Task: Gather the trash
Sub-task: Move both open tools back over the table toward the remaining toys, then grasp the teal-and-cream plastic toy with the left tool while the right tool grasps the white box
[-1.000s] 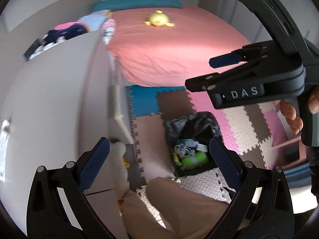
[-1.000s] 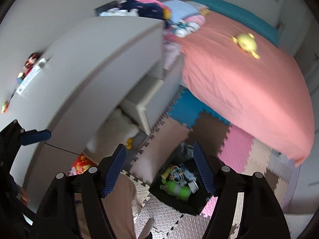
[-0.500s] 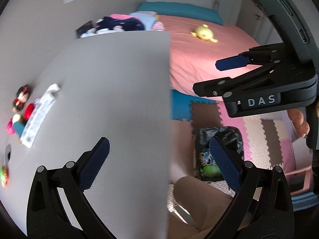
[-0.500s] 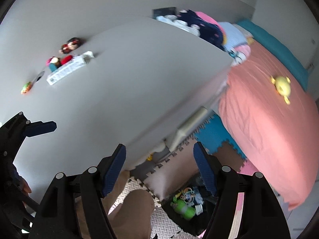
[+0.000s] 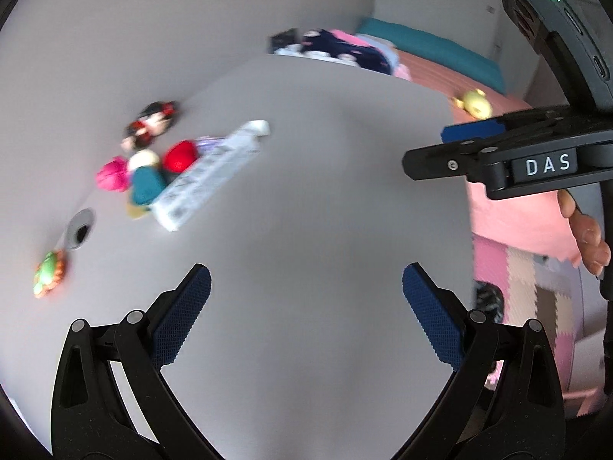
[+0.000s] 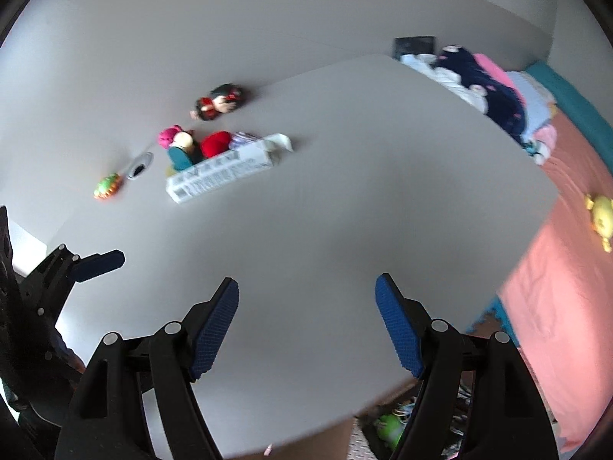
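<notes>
A long white printed carton [image 5: 208,176] with a torn open end lies on the grey desk top [image 5: 306,230]; it also shows in the right wrist view [image 6: 222,170]. My left gripper [image 5: 306,322] is open and empty, above the desk's near part. My right gripper [image 6: 306,324] is open and empty, also over the desk; it shows from the side in the left wrist view [image 5: 452,149]. A black trash bag [image 6: 398,425] with green and mixed items sits on the floor below the desk edge.
Small plush toys [image 6: 199,142] and a doll [image 6: 218,101] lie behind the carton. A green-orange toy [image 5: 48,274] and a cable hole [image 5: 80,228] are at the left. Clothes [image 6: 486,84] are piled at the desk's far end. A pink bed [image 6: 567,268] stands at the right.
Both views have swung up and left from the floor and trash bag to the desk top. The carton and toys now sit closer and more central. Both grippers stay open.
</notes>
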A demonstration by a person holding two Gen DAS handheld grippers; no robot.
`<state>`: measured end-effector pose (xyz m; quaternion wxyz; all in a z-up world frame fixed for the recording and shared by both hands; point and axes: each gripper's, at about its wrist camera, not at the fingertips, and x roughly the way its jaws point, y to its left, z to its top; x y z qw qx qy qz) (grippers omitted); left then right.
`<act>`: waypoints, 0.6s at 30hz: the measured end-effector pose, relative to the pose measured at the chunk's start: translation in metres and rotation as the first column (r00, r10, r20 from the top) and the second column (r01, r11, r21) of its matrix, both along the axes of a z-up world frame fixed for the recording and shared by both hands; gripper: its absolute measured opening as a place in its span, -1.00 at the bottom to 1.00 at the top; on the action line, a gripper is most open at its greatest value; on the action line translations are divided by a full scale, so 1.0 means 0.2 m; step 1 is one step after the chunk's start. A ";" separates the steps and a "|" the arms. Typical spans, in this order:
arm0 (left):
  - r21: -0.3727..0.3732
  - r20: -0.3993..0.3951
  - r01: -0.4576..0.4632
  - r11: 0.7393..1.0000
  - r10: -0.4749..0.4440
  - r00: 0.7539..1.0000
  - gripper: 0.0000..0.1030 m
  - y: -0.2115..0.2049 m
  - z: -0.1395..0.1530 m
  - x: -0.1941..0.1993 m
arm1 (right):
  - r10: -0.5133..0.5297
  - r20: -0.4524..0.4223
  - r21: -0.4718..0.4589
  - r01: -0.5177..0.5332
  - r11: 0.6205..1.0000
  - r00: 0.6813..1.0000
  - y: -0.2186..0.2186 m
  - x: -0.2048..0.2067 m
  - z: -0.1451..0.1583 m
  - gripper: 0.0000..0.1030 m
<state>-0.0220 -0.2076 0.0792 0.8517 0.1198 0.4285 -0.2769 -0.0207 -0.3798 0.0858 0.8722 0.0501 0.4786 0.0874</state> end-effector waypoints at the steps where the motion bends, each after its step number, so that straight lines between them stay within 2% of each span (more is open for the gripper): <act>1: 0.002 0.001 -0.019 1.000 0.019 1.000 0.88 0.04 0.00 0.03 | 0.006 -0.006 0.005 -0.006 1.000 1.000 0.03 0.04 0.00 0.44; 11: -0.016 -0.006 -0.173 0.985 0.173 0.985 0.88 0.35 -0.03 0.30 | 0.042 -0.069 0.051 -0.039 0.998 0.997 0.28 0.39 -0.06 0.44; 14: -0.023 -0.007 -0.235 0.972 0.235 0.972 0.88 0.43 -0.04 0.40 | 0.041 -0.089 0.075 -0.034 0.997 0.995 0.34 0.49 -0.08 0.44; 18: -0.017 -0.005 -0.319 0.948 0.319 0.948 0.88 0.49 -0.05 0.50 | -0.020 -0.140 0.116 0.036 0.993 0.990 0.40 0.64 -0.14 0.44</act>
